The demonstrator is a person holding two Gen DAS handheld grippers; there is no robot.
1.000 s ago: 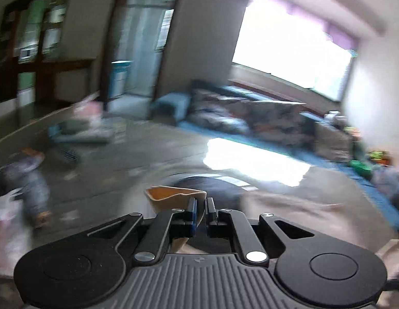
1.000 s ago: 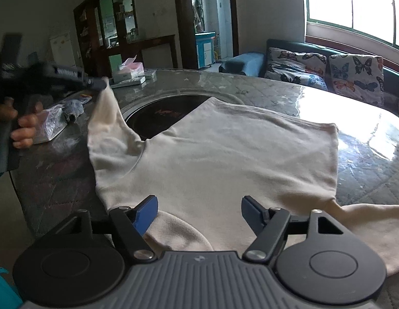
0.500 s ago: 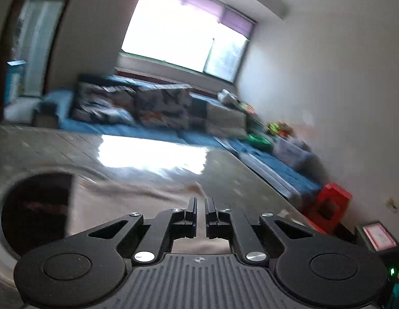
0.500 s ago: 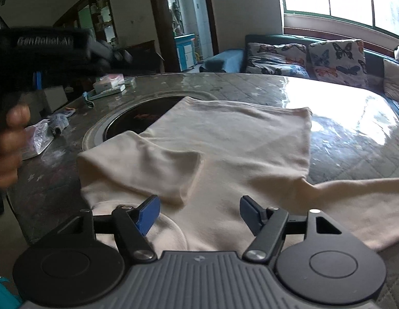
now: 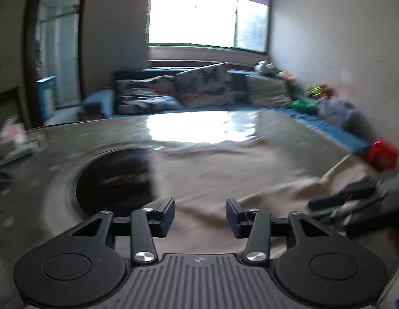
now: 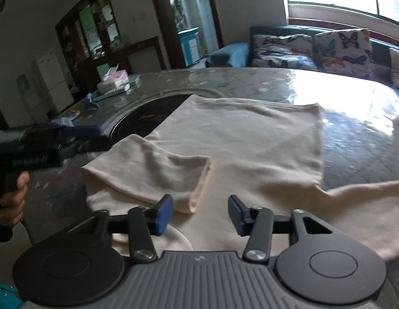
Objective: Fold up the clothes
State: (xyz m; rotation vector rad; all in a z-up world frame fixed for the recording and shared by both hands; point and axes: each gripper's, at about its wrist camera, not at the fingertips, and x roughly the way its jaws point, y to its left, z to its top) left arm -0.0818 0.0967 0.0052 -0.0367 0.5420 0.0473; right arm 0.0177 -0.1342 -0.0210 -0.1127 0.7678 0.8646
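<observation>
Cream shirt (image 6: 240, 139) flat on table (image 6: 354, 139); both tongs agape.

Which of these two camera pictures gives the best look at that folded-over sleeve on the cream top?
The right wrist view: the folded sleeve lies sharp and whole on the cream top. The left wrist view is motion-blurred, showing only smeared cream fabric, so that fold cannot be made out there.

A tissue box (image 6: 114, 76) sits on the marble table (image 6: 354, 139), butterfly cushions (image 6: 282, 49) on the sofa (image 6: 230, 52) beyond
</observation>
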